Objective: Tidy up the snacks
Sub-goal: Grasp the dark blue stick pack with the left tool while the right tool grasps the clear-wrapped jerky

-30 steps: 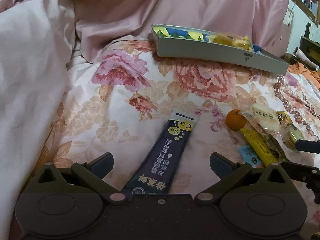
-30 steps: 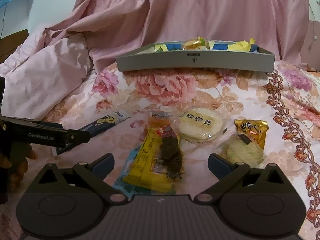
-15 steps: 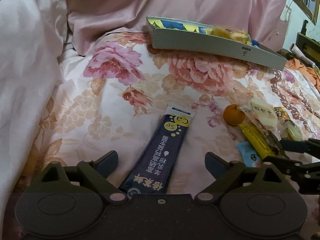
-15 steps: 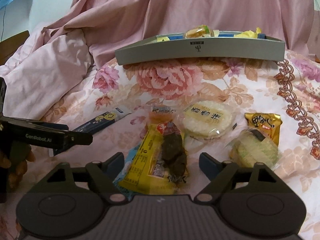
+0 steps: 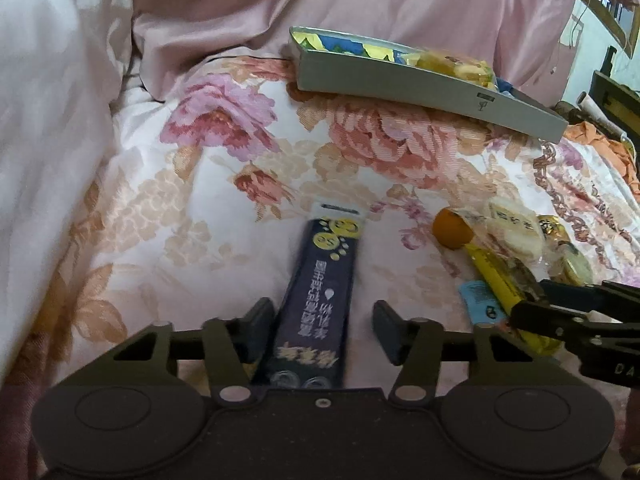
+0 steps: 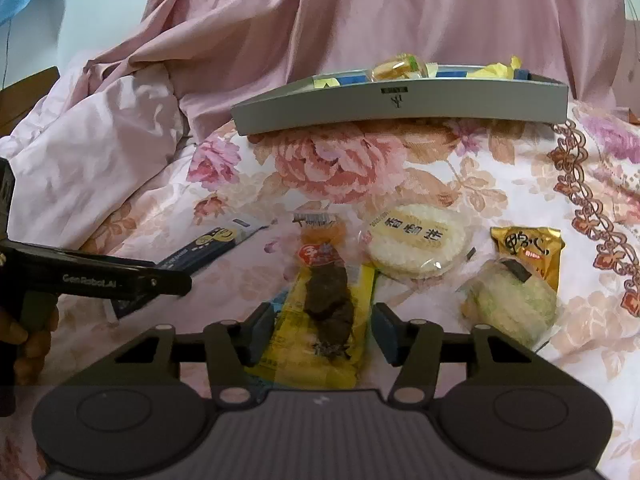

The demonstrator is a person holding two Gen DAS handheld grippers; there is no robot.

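A floral bedspread point(image 5: 248, 184), pink and peach roses on white, covers the whole working surface, with a rumpled pink quilt point(image 6: 360, 12) heaped along the far side. On the far part of the spread sits a grey tray point(image 6: 400, 110), a wrapped yellow snack point(image 6: 398, 68) already showing above its rim. At the far right of the left view, wooden furniture point(image 5: 616, 96) and a pale wall edge in. The left gripper point(image 5: 320, 328) is low over the navy stick packet point(image 5: 316, 300), fingers spread to either side of it, not pinching. The right gripper point(image 6: 322, 326) straddles the yellow packet with dark jerky point(image 6: 326, 312), fingers apart too. Just right lie the round rice cracker point(image 6: 416, 240) and gold packet point(image 6: 528, 250).
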